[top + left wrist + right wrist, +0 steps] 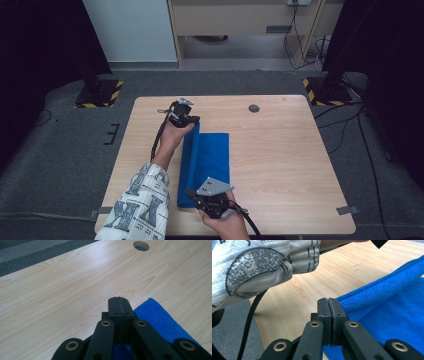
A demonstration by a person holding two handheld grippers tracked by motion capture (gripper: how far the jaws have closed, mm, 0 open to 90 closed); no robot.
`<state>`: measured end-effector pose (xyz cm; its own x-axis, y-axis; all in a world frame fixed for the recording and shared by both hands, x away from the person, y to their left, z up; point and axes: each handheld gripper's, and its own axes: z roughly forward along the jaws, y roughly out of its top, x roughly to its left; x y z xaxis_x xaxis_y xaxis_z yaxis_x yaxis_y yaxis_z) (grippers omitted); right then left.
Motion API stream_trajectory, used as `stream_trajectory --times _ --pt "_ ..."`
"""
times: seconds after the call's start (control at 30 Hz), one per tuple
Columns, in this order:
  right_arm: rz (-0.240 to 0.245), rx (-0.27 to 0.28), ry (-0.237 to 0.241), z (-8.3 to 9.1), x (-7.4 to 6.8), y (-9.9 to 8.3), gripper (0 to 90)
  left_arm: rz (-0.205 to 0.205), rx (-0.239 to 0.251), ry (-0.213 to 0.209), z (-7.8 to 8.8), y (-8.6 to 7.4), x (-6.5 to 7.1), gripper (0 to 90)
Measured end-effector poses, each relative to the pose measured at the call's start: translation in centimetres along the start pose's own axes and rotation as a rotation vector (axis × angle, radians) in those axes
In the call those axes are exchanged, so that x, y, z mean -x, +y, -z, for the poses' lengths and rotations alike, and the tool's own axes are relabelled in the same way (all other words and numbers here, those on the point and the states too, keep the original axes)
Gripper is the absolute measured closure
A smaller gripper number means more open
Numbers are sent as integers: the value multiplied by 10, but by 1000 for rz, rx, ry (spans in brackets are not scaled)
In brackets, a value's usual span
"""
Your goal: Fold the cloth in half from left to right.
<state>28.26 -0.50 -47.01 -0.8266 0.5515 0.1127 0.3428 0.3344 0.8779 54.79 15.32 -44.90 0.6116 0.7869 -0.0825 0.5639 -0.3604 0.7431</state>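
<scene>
A blue cloth (214, 155) lies on the wooden table (285, 150), and its left edge is lifted into a raised flap. My left gripper (195, 121) is at the flap's far end, jaws pressed together, with cloth (160, 320) trailing from under them. My right gripper (192, 193) is at the flap's near end, also shut. In the left gripper view the gripper (118, 300) points over bare wood. The right gripper view has its gripper (328, 301) beside the cloth's folded ridge (387, 290), blue showing beneath the jaws.
A round cable hole (254, 108) sits near the table's far edge. The person's patterned sleeve (142, 205) crosses the near left corner. Black stands on striped bases (100, 94) (325, 91) flank the far side. Floor cables run at the right.
</scene>
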Motion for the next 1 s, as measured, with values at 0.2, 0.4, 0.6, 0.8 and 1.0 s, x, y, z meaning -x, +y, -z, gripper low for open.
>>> stream_trajectory --times 0.2,0.4,0.6,0.8,1.0 --pt "7 -7 -13 10 4 -3 889 -2 -1 -10 -6 2 10 900" --pt "4 -20 -25 19 11 -10 888 1 0 -17 -13 4 17 900" --pt "-9 -43 -43 21 23 -18 888 13 -16 -16 -23 1 16 900" --pt "-22 -61 -55 22 32 -26 888 8 -3 -24 -26 3 23 900" --pt "-19 -68 -60 30 37 -28 887 10 -9 -23 -31 4 27 900"
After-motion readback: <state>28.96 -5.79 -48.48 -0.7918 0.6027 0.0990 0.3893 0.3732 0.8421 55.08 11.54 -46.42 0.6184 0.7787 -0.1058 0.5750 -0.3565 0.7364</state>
